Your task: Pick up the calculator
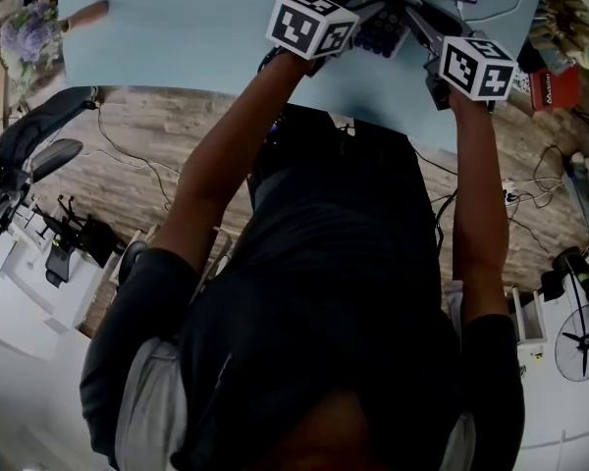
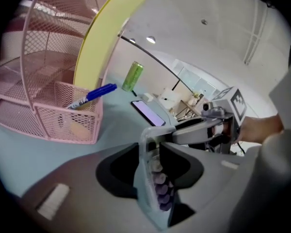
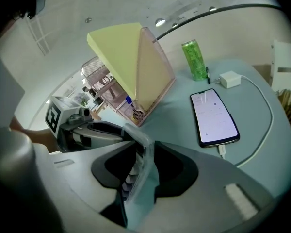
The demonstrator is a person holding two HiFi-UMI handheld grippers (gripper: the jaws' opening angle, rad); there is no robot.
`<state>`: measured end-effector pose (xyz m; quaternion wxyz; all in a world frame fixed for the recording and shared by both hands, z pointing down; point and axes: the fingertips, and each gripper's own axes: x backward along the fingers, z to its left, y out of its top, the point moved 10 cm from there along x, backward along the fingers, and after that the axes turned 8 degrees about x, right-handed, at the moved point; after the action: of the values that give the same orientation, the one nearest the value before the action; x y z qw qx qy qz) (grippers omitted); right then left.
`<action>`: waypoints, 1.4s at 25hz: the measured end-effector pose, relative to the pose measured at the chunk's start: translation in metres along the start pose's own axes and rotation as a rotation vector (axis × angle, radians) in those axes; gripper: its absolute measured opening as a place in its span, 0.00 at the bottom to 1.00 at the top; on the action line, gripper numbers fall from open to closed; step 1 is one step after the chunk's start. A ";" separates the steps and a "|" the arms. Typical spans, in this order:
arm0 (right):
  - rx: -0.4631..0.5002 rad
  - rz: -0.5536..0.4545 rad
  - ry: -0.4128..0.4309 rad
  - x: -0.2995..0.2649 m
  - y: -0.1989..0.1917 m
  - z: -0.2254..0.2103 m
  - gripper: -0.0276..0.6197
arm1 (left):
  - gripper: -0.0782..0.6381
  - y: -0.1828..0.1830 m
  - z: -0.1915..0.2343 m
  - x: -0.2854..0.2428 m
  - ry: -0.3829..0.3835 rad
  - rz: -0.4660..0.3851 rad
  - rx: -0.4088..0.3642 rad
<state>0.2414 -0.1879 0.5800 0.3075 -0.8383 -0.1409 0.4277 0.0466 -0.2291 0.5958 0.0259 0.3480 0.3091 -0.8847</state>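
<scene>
A pale calculator (image 1: 383, 29) with purple keys is held off the light blue table (image 1: 177, 37), between my two grippers. In the left gripper view it stands edge-on (image 2: 154, 183), and my left gripper (image 2: 153, 154) is shut on one end of it. My right gripper (image 3: 140, 154) is shut on the other end of the calculator (image 3: 138, 178). Each gripper view shows the other gripper on the far side: the right gripper (image 2: 203, 130) and the left gripper (image 3: 89, 130). In the head view, the left gripper (image 1: 363, 13) and right gripper (image 1: 420, 23) meet over the table's near edge.
A pink mesh organizer (image 2: 43, 106) holds a blue pen (image 2: 92, 96) and a yellow folder (image 3: 121, 57). A green can (image 3: 194, 59), a white charger (image 3: 229, 79) and a phone (image 3: 213, 118) on a cable lie further back on the table.
</scene>
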 end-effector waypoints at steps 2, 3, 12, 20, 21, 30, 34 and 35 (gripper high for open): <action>0.016 -0.004 -0.002 0.002 0.002 0.004 0.22 | 0.37 0.002 -0.002 0.003 0.009 -0.004 -0.017; 0.026 -0.006 -0.004 0.003 0.003 0.006 0.22 | 0.37 0.003 -0.003 0.005 0.013 -0.006 -0.026; 0.074 -0.053 -0.018 0.012 0.013 0.026 0.22 | 0.37 0.011 -0.011 0.025 0.029 -0.050 -0.060; 0.113 -0.092 -0.015 0.024 0.029 0.047 0.22 | 0.37 0.019 -0.022 0.052 0.041 -0.109 -0.081; 0.118 -0.096 -0.013 0.026 0.030 0.050 0.22 | 0.37 0.020 -0.023 0.055 0.039 -0.115 -0.083; 0.169 -0.138 -0.009 0.041 0.046 0.071 0.22 | 0.37 0.029 -0.036 0.083 0.039 -0.172 -0.115; 0.191 -0.157 -0.006 0.049 0.053 0.084 0.22 | 0.37 0.032 -0.043 0.098 0.044 -0.201 -0.132; 0.199 -0.162 -0.006 0.051 0.056 0.087 0.22 | 0.37 0.033 -0.045 0.102 0.045 -0.209 -0.134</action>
<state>0.1999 -0.1712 0.4735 0.4224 -0.7882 -0.1658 0.4157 0.0048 -0.2132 0.4881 -0.0501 0.3310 0.4026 -0.8519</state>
